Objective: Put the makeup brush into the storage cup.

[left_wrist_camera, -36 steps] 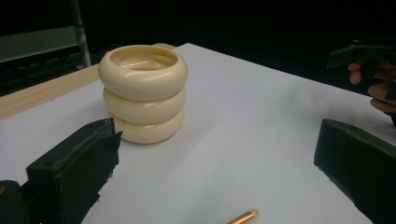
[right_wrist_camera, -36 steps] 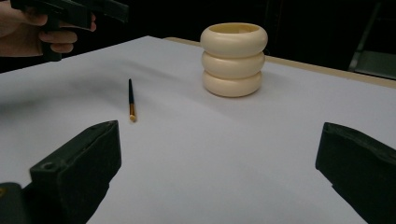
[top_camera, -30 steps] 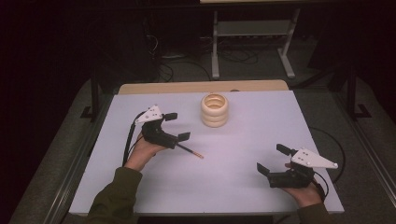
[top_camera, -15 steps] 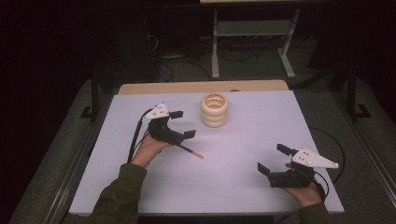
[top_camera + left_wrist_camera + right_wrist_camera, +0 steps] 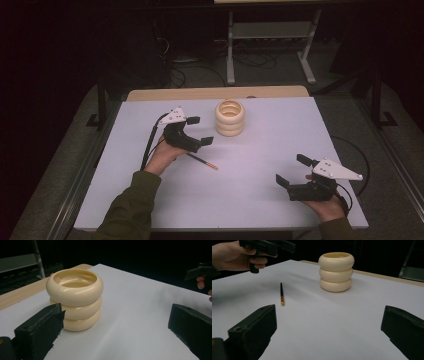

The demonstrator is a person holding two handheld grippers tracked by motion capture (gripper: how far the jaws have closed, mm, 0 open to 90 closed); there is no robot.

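A cream holder shaped like three stacked rings [image 5: 230,118] stands upright at the back middle of the white table [image 5: 260,150]; its hollow top [image 5: 75,281] looks empty. A thin dark pencil with an orange tip [image 5: 202,161] lies flat on the table in front of the left hand, also seen as the pencil [image 5: 282,294] in the right gripper view. My left gripper [image 5: 197,131] is open, raised just left of the holder, nothing between its jaws. My right gripper [image 5: 294,170] is open near the front right of the table, holding nothing.
A strip of bare wood [image 5: 215,93] runs along the table's back edge. Behind it stand a metal rack [image 5: 270,35] and cables on the dark floor. A cable [image 5: 150,145] trails from the left gripper over the table's left side.
My left gripper has moved forward and to the right, closer to the cream holder. The pencil and my right gripper have stayed where they were.
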